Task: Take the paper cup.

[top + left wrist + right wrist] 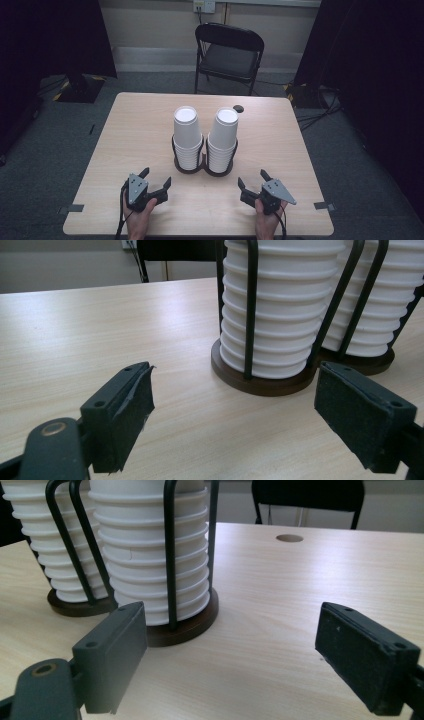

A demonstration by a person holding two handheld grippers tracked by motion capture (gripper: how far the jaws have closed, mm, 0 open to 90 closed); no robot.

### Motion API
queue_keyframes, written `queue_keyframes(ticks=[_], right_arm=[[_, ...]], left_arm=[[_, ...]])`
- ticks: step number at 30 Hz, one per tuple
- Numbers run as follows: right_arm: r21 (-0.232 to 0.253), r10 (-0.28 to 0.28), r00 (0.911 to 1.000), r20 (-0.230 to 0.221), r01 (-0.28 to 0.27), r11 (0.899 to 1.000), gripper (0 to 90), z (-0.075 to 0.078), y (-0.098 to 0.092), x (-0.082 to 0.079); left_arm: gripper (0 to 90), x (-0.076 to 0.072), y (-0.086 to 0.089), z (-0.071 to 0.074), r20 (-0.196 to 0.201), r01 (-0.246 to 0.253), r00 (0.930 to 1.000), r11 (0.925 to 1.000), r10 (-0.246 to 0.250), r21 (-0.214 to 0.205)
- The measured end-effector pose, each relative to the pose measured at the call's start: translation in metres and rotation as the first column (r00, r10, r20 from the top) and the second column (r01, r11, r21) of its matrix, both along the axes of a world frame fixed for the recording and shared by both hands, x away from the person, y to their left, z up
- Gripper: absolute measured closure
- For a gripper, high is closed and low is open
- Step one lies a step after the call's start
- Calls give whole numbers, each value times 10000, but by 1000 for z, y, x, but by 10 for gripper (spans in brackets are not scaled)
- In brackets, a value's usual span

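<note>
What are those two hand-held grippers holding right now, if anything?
Nothing. The left hand-held gripper and right hand-held gripper both stand open above the table, short of the cup stacks.

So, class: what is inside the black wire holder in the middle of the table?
The black wire holder has two rings, each holding a stack of upside-down white paper cups. Whatever lies inside the stacks is hidden.

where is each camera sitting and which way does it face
High view: above the person's side, looking forward and down on the table; shows both hands, left gripper and right gripper.
Left gripper view: rides the left gripper, faces the left cup stack; open jaws show.
Right gripper view: rides the right gripper, faces the right cup stack; open jaws show.
Shared: both stacks in the black holder.
</note>
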State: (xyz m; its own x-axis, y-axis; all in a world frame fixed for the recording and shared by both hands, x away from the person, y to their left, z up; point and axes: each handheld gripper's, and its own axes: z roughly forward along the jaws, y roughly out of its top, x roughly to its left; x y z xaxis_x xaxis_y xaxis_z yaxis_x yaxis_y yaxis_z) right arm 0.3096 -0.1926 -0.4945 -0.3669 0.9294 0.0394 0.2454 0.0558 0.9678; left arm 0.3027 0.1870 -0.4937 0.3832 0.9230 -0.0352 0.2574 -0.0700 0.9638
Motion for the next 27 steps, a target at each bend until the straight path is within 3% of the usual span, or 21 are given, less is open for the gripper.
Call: queue_keyframes(ticks=[4, 17, 27], right_arm=[[-71, -194, 9998, 98, 195, 9998, 126, 0, 1, -1], [-100, -112, 9997, 223, 114, 9999, 128, 0, 1, -2], [-47, -241, 9995, 183, 242, 9997, 129, 0, 1, -2]], left_arm=[[158, 4, -2, 3, -58, 73, 10000, 9996, -75, -271], [164, 9, -18, 19, -166, 640, 9978, 9979, -641, -64], [178, 5, -22, 39, 201, 1172, 9930, 9927, -1167, -291]])
